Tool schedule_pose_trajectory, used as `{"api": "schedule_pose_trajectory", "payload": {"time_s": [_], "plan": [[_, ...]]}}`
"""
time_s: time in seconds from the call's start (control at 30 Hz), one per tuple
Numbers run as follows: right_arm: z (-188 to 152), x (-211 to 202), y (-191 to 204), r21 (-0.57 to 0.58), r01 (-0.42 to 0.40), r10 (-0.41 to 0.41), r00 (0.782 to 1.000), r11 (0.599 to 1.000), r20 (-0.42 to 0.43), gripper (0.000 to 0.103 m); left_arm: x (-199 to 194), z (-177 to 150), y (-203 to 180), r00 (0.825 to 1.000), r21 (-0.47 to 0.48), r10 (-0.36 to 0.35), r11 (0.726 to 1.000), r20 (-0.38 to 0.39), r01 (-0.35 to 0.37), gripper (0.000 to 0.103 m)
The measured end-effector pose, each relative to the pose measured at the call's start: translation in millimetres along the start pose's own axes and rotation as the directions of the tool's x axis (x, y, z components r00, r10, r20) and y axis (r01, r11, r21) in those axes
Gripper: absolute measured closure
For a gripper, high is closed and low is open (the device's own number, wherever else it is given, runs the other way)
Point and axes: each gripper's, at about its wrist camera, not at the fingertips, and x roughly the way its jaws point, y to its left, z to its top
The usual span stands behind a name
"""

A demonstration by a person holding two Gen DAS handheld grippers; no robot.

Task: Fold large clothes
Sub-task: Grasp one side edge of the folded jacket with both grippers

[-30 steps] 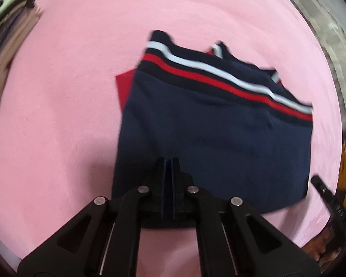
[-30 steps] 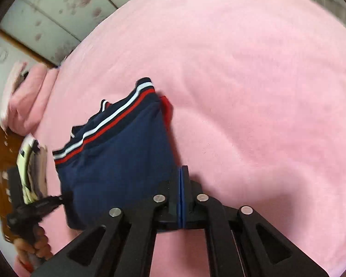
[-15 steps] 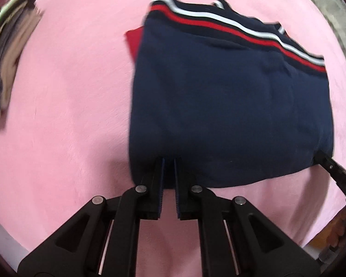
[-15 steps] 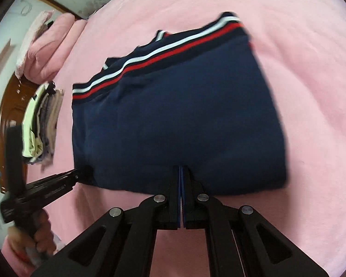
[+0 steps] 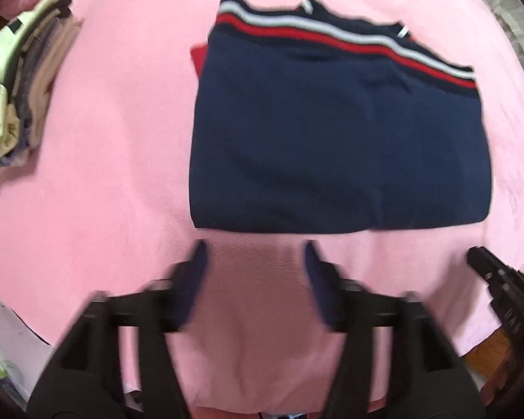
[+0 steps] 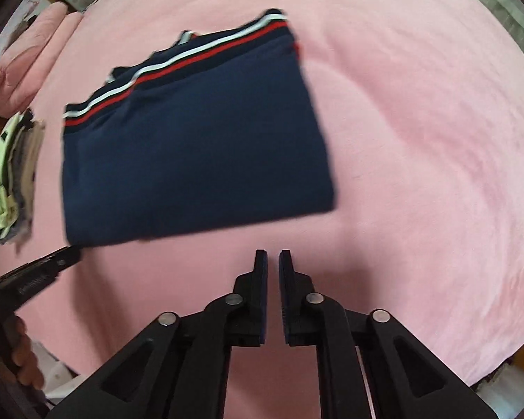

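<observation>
A navy garment [image 5: 339,139] with red and white stripes along its far edge lies folded into a flat rectangle on the pink blanket [image 5: 122,174]. A red layer peeks out at its far left corner. My left gripper [image 5: 255,262] is open and empty, just short of the garment's near edge. My right gripper [image 6: 273,262] has its jaws slightly apart and holds nothing, a little back from the garment [image 6: 192,153] near its right corner. Each gripper shows at the edge of the other's view.
A stack of folded clothes [image 5: 14,83] in pale green, grey and beige sits on the blanket to the left; it also shows in the right wrist view [image 6: 10,174]. Pink pillows [image 6: 28,56] lie at the far left. The blanket's near edge drops to the floor.
Both grippers have let go of the garment's near edge and pulled back from it. The left jaws opened wide, the right only slightly. The garment now lies flat.
</observation>
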Motion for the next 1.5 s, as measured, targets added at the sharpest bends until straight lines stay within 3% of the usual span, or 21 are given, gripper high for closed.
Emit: {"api": "schedule_pose_trajectory", "payload": {"time_s": [0.07,0.17,0.23,0.33,0.37,0.57,0.7,0.8,0.83,0.93,1.0,1.13,1.27,1.33,1.43,1.5], "plan": [[1,-9,15,-0.031,0.008,-0.007,1.0,1.0,0.017,0.071,-12,-5,-9,1.0,0.005,-0.002,1.0,0.023,0.001,0.04],[2,-27,25,-0.08,-0.002,0.005,1.0,0.997,0.026,0.069,-27,-13,-20,0.999,0.034,0.007,0.999,0.032,-0.008,0.04],[5,-35,36,-0.102,-0.013,0.016,1.0,0.995,0.025,0.064,-42,20,-41,0.999,0.044,0.007,0.999,0.041,-0.009,0.04],[14,-47,61,-0.116,-0.034,0.039,0.998,0.993,0.04,0.034,-69,21,-52,0.998,0.056,-0.016,0.998,0.054,0.013,0.039],[16,-54,65,-0.124,-0.039,0.046,0.997,0.991,0.054,0.029,-72,24,-52,0.998,0.06,-0.024,0.998,0.057,0.021,0.038],[30,-83,77,-0.183,-0.038,0.058,0.993,0.982,0.105,0.029,-87,25,-56,0.996,0.069,-0.038,0.997,0.079,0.033,0.037],[37,-87,77,-0.179,-0.07,0.093,0.988,0.981,0.12,0.029,-75,25,-50,0.996,0.011,-0.067,0.998,0.052,0.067,0.037],[48,-75,79,-0.18,-0.082,0.104,0.988,0.98,0.112,0.044,-56,24,-39,0.991,-0.073,-0.131,0.989,0.022,0.132,0.037],[53,-71,79,-0.178,-0.094,0.114,0.988,0.98,0.107,0.053,-49,24,-35,0.987,-0.104,-0.157,0.982,0.017,0.158,0.037],[68,-53,81,-0.169,-0.135,0.152,0.984,0.976,0.093,0.076,-25,23,-21,0.969,-0.218,-0.248,0.944,0.024,0.247,0.037],[79,-38,84,-0.173,-0.175,0.191,0.978,0.969,0.082,0.088,-7,21,-11,0.95,-0.31,-0.309,0.9,0.038,0.305,0.037],[103,2,84,-0.099,-0.28,0.285,0.957,0.955,0.05,0.101,25,17,7,0.926,-0.455,-0.375,0.818,0.04,0.351,0.037],[119,37,86,-0.059,-0.252,0.253,0.968,0.966,0.008,0.102,43,17,19,0.896,-0.53,-0.434,0.739,0.096,0.415,0.03],[123,50,86,-0.046,-0.226,0.225,0.974,0.973,-0.014,0.102,49,15,26,0.874,-0.575,-0.466,0.681,0.137,0.453,0.022],[126,56,86,-0.035,-0.193,0.192,0.981,0.981,-0.029,0.102,58,11,35,0.834,-0.633,-0.512,0.58,0.206,0.512,0.019],[127,58,89,-0.037,-0.165,0.164,0.986,0.986,-0.035,0.101,60,10,41,0.814,-0.645,-0.531,0.541,0.234,0.539,0.019]]}}
